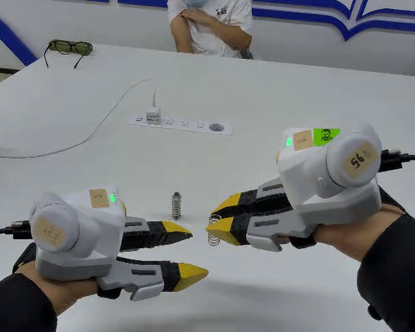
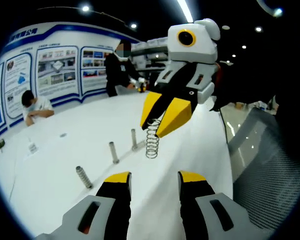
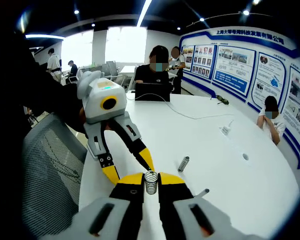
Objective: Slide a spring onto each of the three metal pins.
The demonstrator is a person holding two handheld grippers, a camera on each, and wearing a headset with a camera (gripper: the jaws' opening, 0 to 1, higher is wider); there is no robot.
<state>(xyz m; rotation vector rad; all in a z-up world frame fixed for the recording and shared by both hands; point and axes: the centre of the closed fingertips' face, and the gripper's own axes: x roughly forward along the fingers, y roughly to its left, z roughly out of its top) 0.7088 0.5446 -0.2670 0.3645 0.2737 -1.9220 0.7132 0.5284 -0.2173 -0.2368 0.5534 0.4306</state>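
The spring [image 3: 150, 182] is pinched by its upper coils in the closed yellow tips of the right gripper [image 1: 214, 221], low over the white table [image 1: 277, 104]. The left gripper [image 1: 196, 254] waits just beside it, jaws apart and empty. We judge the spring light, bouncy and easily crushed or flicked away. Holding it near one end keeps the bore free. In the left gripper view a bare pin [image 2: 113, 152] and a second bare pin [image 2: 134, 139] stand beyond a fitted pin [image 2: 82, 176], its spring already on. In the head view the right gripper likely hides the bare ones. We cannot tell whether the spring's lower end touches the table.
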